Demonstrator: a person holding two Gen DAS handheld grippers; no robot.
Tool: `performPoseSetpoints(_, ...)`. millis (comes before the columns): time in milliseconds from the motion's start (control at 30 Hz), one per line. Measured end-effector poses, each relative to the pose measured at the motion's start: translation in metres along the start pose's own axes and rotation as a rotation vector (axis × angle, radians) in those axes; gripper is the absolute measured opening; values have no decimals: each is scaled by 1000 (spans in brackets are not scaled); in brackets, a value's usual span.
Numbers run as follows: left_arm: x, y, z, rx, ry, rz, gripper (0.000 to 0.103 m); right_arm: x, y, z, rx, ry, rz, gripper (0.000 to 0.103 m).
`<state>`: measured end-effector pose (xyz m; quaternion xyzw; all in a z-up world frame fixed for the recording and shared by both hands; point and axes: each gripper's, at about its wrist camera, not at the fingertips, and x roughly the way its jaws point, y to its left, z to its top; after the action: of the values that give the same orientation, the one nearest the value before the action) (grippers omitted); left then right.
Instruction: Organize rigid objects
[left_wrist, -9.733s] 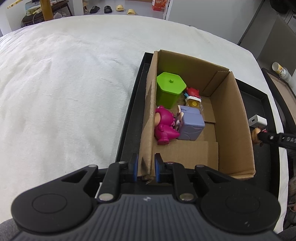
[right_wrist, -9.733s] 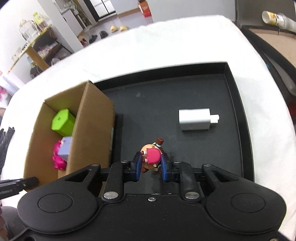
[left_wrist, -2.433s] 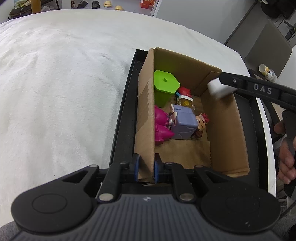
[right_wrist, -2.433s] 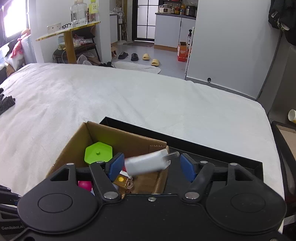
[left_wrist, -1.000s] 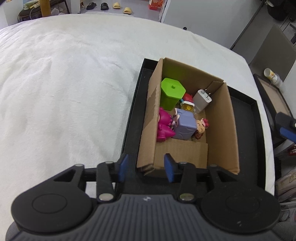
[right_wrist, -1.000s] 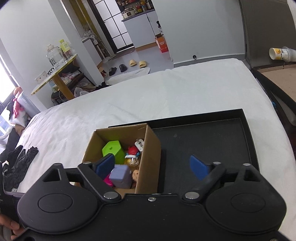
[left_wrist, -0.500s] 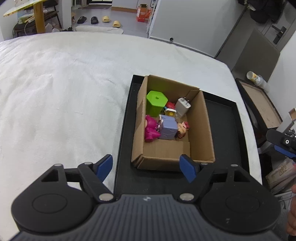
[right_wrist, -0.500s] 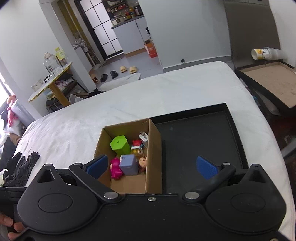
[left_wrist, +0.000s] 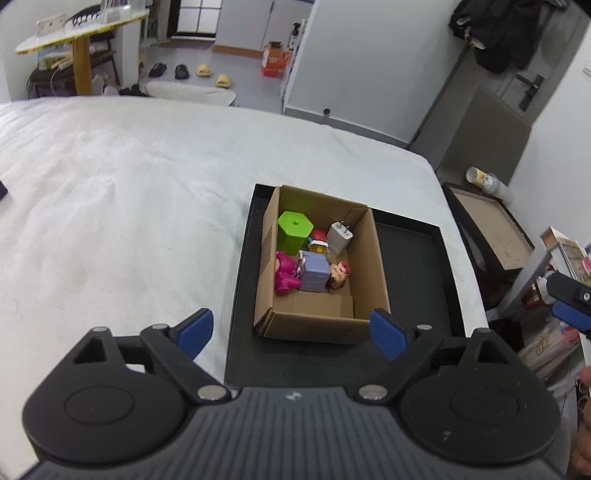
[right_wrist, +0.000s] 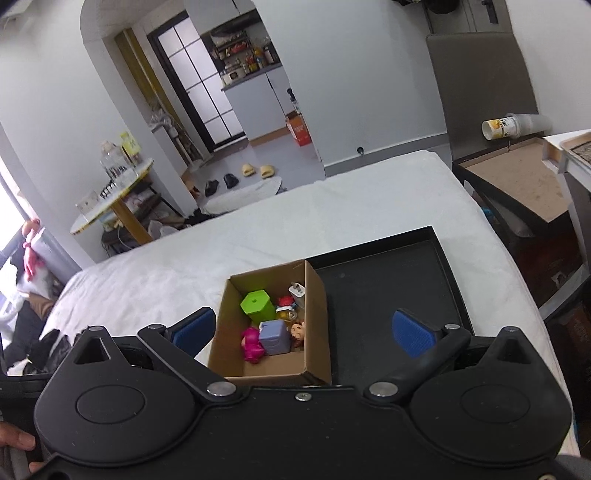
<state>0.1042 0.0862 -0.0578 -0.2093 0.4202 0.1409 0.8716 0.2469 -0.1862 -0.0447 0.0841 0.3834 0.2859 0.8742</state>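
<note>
bed cover: we see a white blanket (left_wrist: 122, 206) spread wide, filling the left and middle of the scene.
side table: far left, we find a round yellow-topped table (left_wrist: 79, 27) on a yellow post, with bottles and clutter on it.
shoes: on the grey floor past the bed, we count two black slippers (left_wrist: 170, 69) beside two yellow slippers (left_wrist: 211, 74).
orange box: we spot an orange carton (left_wrist: 274, 59) on the floor near the white wall.
chair: a grey chair back (right_wrist: 480, 74) stands far right.
cup: a paper cup (right_wrist: 498, 129) lies on its side by that chair.
frame: a dark-edged brown board (right_wrist: 517, 181) sits at right.
</note>
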Motion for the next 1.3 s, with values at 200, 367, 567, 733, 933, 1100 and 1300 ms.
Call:
performPoseSetpoints(200, -25, -6, -8, 36, -15, -30, 93, -28, 2, -5, 4, -30, 13, 103)
performPoseSetpoints(367, -44, -7, -16, 47, -39, -56, 94, -46, 7, -11, -16, -38, 24, 103)
performPoseSetpoints(567, -65, -8, -25, 72, -59, -40, 94, -63, 11, -14, -24, -45, 28, 103)
performPoseSetpoints(733, -82, -11, -32, 95, -88, -43, 94, -76, 12, -23, -23, -61, 37, 103)
performPoseSetpoints(933, -97, -16, -41, 123, -110, -57, 94, -85, 9, -30, -15, -65, 24, 103)
performPoseSetpoints(1100, -104, -19, -48, 152, -128, -62, 94, -93, 5, -35, -5, -73, 17, 103)
performPoseSetpoints(1300, -103, -24, -58, 180, -117, -64, 94, -95, 9, -43, -46, -58, 31, 103)
